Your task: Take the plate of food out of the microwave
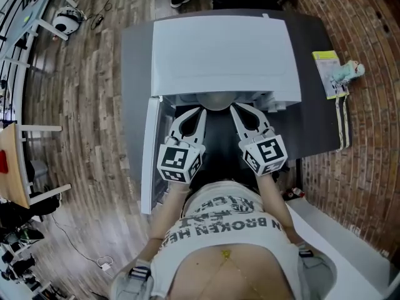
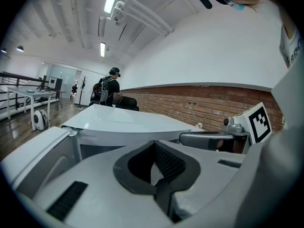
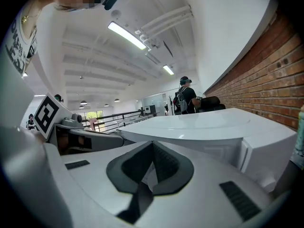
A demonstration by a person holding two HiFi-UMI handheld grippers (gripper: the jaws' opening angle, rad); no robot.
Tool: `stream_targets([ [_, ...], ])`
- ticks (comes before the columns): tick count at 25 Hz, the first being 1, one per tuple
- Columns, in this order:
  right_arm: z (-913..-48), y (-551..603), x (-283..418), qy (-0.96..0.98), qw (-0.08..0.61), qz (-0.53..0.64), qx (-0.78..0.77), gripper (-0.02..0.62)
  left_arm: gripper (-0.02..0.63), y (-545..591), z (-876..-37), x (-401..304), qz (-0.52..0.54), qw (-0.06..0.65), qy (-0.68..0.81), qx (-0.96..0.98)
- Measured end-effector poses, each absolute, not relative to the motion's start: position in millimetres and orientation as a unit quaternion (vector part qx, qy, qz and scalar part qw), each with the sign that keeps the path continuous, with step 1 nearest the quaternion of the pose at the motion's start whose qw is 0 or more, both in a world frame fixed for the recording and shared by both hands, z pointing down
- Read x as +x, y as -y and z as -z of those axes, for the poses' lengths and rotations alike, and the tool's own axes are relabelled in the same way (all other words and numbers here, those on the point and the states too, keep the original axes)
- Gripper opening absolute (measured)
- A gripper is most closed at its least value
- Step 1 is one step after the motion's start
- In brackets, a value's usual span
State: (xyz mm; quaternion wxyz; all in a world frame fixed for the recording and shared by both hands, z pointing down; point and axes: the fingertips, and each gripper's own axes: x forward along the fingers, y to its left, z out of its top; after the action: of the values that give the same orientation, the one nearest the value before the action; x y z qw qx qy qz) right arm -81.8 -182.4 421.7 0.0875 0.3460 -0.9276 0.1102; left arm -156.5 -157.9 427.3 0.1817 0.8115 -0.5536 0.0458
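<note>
- Your left gripper [image 1: 201, 110] has its jaws drawn together on a thin pale edge; the left gripper view [image 2: 152, 166] shows that sliver pinched between the dark pads.
- Your right gripper [image 1: 232, 108] is in the same state, closed on a pale sliver in the right gripper view [image 3: 149, 169].
- Both tips sit at the mouth of the microwave [image 1: 222, 49], one on either side of the plate [image 1: 216, 102].
- The sliver in each gripper reads as the plate's rim.
- Only a grey curved edge of the plate shows under the microwave's top. You cannot see what is on it.
- The microwave door [image 1: 150, 155] hangs open on your left.
- The microwave stands on a dark surface [image 1: 315, 105].
- A yellow-green booklet [image 1: 326, 74] lies at the right edge of that surface, with a small teal figure [image 1: 347, 71] just beside it.
- A person with a backpack [image 2: 109, 87] stands well behind the microwave.
</note>
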Motion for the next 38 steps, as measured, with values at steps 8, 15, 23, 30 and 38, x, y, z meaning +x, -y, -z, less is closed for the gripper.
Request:
stream_targets([
  [8,-427.7,190.8,-76.6,0.931,0.100,-0.110,0.333,0.008,0.006,167.2,-431.5,-158.0,-0.043,0.189,0.568,0.800],
  [15,-434.5,200.2,-70.9,0.929,0.102,-0.120,0.335,0.008,0.006,175.1,-439.9,-155.6,-0.045,0.199,0.571,0.796],
  [23,-451.7,208.6,-74.9,0.924,0.110,-0.135,0.339,0.008,0.006,179.0,-459.3,-163.8,-0.056,0.218,0.574,0.787],
  [30,-477.7,215.6,-76.0,0.918,0.128,-0.151,0.345,0.008,0.006,184.3,-485.2,-169.9,-0.070,0.239,0.575,0.780],
  [38,-509.2,224.9,-73.3,0.908,0.157,-0.167,0.351,0.008,0.006,190.0,-516.5,-171.2,-0.084,0.268,0.570,0.772],
])
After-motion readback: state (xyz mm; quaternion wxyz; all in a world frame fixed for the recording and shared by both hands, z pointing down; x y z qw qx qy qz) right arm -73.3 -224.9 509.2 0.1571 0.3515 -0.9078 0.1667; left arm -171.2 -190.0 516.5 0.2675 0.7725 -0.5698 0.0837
